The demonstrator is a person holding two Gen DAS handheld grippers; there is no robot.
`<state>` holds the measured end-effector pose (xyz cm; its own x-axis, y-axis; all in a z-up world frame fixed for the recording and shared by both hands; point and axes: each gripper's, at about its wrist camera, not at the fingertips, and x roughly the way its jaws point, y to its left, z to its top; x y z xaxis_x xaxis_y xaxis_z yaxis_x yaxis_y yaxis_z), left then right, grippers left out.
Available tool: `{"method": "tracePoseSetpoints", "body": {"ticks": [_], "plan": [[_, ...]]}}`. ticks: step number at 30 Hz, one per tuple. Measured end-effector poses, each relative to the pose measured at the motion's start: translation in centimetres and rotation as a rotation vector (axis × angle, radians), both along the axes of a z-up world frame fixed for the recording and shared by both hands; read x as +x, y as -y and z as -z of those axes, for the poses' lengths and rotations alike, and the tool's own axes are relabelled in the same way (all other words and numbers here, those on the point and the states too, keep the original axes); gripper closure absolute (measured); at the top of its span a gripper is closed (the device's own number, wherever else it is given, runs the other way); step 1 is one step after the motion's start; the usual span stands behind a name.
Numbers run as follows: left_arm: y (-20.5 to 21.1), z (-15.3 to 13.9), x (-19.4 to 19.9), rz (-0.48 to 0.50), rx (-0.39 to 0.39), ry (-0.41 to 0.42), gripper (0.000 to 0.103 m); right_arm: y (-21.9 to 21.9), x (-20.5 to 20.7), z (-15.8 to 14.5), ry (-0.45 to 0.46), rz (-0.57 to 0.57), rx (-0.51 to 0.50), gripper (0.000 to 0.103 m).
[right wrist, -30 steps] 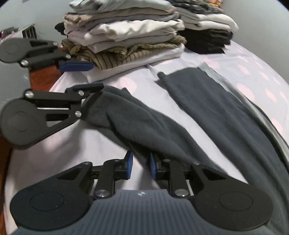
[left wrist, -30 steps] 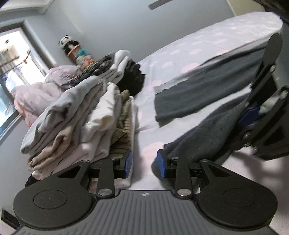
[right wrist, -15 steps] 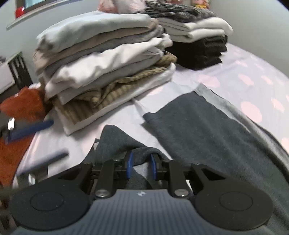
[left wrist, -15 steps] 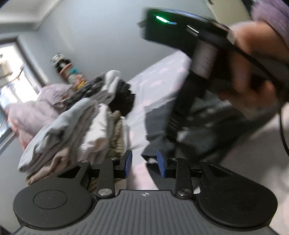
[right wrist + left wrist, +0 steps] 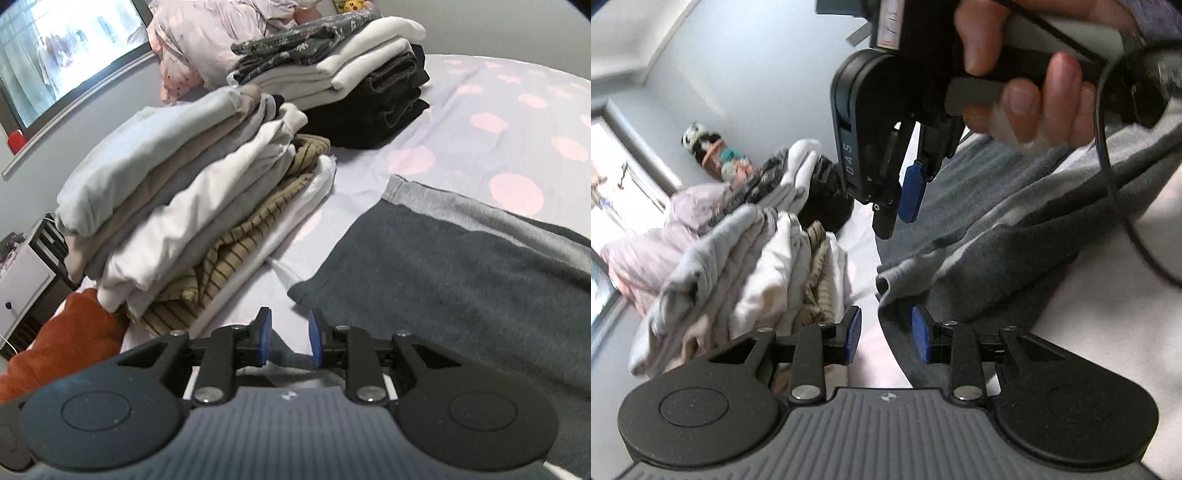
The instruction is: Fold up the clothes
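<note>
A dark grey garment (image 5: 461, 266) with a lighter grey band along its far edge lies spread flat on the bed (image 5: 517, 110), whose sheet is pale lilac with pink dots. Its near left corner sits just ahead of the right gripper (image 5: 287, 338).

The right gripper's blue-padded fingers (image 5: 265, 334) stand slightly apart, and their jaws are opening. A fold of grey cloth shows low between them, but the pads do not press on it. In the left wrist view the same gripper hangs above the garment, held in a person's hand (image 5: 1023, 74), with a black cable (image 5: 1108, 166) trailing down from it.

The left gripper (image 5: 886, 334) is low over the bed with its fingers parted by a moderate gap. A rolled edge of the grey garment (image 5: 979, 258) lies by its right finger; I cannot tell whether they touch, and nothing is clamped.

There are no containers here; the sorted clothes sit in open piles on the bed. Left of the garment is a leaning stack of folded clothes (image 5: 177, 206): pale blue-grey on top, then beige, white and an olive striped piece near the bottom. Farther away is a second pile (image 5: 351, 77): a patterned grey item and white pieces over black ones. An orange cloth (image 5: 62, 339) lies at the near left, and a crumpled pink duvet (image 5: 207, 44) at the far side below a window (image 5: 55, 55).
</note>
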<state>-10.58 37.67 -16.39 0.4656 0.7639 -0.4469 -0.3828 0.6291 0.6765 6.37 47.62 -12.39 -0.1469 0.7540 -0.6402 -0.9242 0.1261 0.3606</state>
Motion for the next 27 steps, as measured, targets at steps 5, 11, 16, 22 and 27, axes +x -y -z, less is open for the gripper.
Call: {"method": "tracePoseSetpoints", "body": {"ticks": [5, 11, 16, 22, 27], "plan": [[0.3, 0.4, 0.5, 0.127, 0.145, -0.094, 0.067, 2.7, 1.0, -1.0, 0.029, 0.024, 0.006, 0.077], [0.1, 3.4, 0.7, 0.353, 0.349, -0.297, 0.067, 10.5, 3.4, -1.4, 0.041, 0.088, -0.042, 0.074], [-1.8, 5.9, 0.7, 0.505, 0.481, -0.491, 0.067, 18.7, 5.5, -2.7, 0.072, 0.183, -0.094, 0.072], [-3.6, 6.7, 1.2, 0.559, 0.509, -0.603, 0.096, 28.3, 8.2, -5.0, 0.062, 0.394, -0.180, 0.071], [-4.5, 2.2, 1.9, 0.411, 0.285, -0.479, 0.097, 36.1, 8.7, -7.5, 0.141, 0.543, -0.215, 0.065]]}}
